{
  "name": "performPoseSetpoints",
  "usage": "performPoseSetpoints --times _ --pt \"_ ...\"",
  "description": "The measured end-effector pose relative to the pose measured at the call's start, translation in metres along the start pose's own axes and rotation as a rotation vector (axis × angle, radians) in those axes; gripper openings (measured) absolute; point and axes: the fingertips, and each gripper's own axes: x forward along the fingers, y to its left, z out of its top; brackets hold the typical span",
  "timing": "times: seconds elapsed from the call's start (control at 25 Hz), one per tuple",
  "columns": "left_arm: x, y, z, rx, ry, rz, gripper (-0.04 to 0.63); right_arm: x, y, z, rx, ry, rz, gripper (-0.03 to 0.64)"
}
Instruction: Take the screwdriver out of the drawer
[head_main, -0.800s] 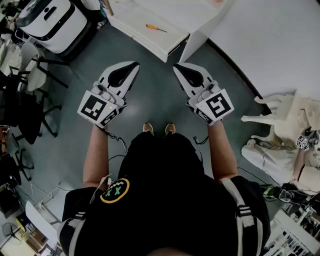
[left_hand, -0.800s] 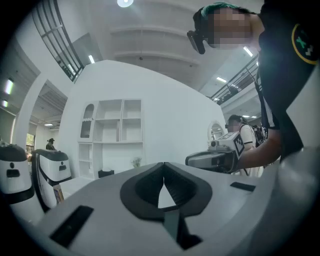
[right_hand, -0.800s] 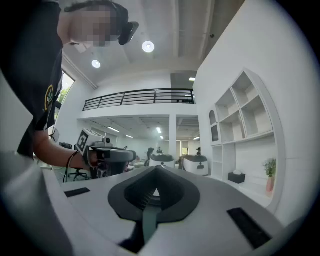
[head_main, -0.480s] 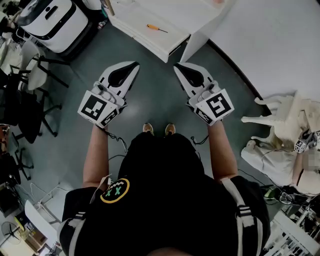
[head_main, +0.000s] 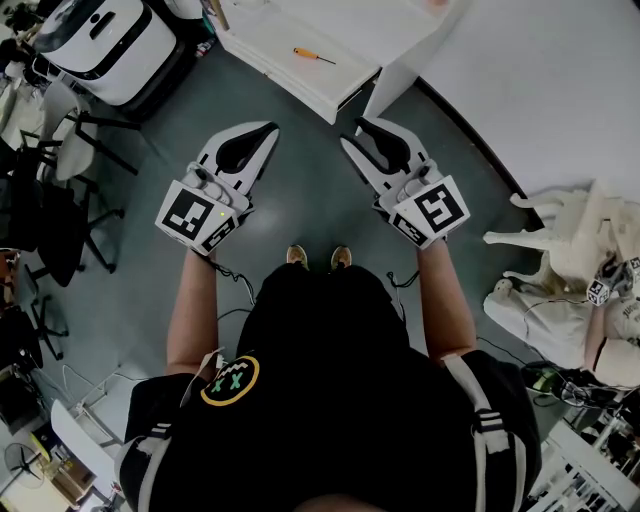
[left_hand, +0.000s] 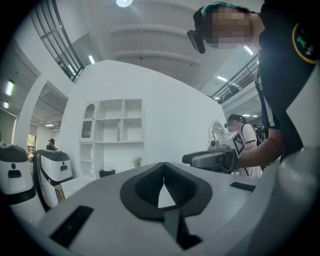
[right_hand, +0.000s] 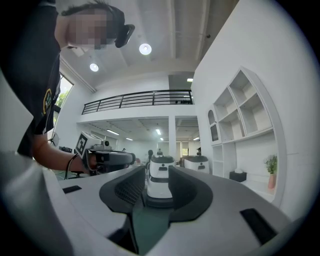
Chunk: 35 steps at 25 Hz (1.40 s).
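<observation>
An orange-handled screwdriver (head_main: 312, 55) lies in the open white drawer (head_main: 300, 95) at the top of the head view. Both grippers are held level in front of the person, well short of the drawer, over the grey-green floor. My left gripper (head_main: 270, 128) is shut, its tips meeting with nothing between them (left_hand: 163, 163). My right gripper (head_main: 362, 131) stands open a little; the gap between its jaws (right_hand: 157, 170) holds nothing. Each gripper shows in the other's view: the right gripper (left_hand: 210, 159) and the left gripper (right_hand: 107, 157).
A white machine with a black top (head_main: 100, 45) stands at the upper left, black chairs (head_main: 60, 190) along the left. A white curved wall base (head_main: 540, 90) fills the upper right, with a pale horse figure (head_main: 570, 225) beside it. A white shelf unit (left_hand: 112, 135) stands ahead.
The right gripper's jaws have parted from shut to slightly open, and it has edged a little toward the drawer. The left gripper has not moved.
</observation>
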Motion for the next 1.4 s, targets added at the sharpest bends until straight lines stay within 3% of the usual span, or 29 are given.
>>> performPoseSetpoints --times 0.4,0.6,1.4 --pt "0.003 0.001 -0.004 0.0 0.002 -0.002 0.019 0.003 0.005 -0.007 -0.006 0.02 0.052 0.438" --pt "0.003 0.001 -0.001 0.0 0.005 -0.003 0.019 0.006 0.006 -0.009 -0.024 0.04 0.037 0.574" --pt "0.009 -0.004 0.002 0.008 0.003 -0.014 0.02 -0.002 -0.001 -0.01 -0.02 0.043 0.026 0.583"
